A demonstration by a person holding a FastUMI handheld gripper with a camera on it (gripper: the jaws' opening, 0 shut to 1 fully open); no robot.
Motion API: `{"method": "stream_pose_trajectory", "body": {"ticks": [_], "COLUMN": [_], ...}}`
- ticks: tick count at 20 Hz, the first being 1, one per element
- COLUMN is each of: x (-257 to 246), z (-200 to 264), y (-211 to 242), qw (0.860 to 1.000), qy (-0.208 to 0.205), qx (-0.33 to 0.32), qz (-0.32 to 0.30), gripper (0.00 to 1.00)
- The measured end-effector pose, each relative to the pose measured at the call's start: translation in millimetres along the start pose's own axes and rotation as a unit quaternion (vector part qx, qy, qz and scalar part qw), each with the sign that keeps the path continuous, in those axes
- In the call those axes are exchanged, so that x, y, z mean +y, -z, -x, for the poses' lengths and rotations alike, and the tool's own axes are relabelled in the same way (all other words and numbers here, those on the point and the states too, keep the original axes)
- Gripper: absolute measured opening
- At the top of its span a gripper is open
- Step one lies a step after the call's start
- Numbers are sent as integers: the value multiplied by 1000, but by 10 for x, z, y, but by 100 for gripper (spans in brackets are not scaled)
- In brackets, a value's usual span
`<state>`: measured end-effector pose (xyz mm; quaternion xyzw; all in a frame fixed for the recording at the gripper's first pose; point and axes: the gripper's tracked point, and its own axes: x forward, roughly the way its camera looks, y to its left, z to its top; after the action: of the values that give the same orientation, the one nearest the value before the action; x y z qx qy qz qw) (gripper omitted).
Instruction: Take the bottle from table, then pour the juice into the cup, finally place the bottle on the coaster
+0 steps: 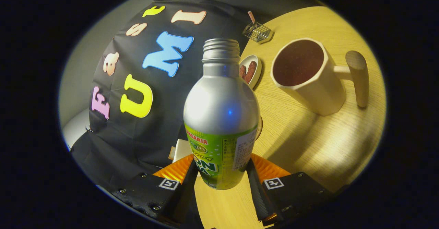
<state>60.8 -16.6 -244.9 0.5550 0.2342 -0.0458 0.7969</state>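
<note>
Silver aluminium bottle with green label, uncapped: frame centre, clamped between both fingers of gripper. Cream faceted mug, upper right. Tip slowly, mouth over rim, grip firm.

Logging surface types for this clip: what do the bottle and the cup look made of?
Bottle, gripped between the tongs: likely aluminium, brushed silver sheen with a threaded neck and a glossy printed label. Cup: matte cream, maybe ceramic or plastic; handle looks wooden.
</note>
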Motion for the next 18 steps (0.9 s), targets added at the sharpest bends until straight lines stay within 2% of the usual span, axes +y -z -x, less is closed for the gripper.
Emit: {"method": "stream_pose_trajectory", "body": {"ticks": [6,14,18], "x": [42,138,151], "z": [22,-40,-55], "y": [-6,-3,4], "qw": [995,982,978], "qy": [-18,-32,-33], "qx": [-2,8,17], "qz": [-102,-185,-208], "gripper": [74,74,74]}}
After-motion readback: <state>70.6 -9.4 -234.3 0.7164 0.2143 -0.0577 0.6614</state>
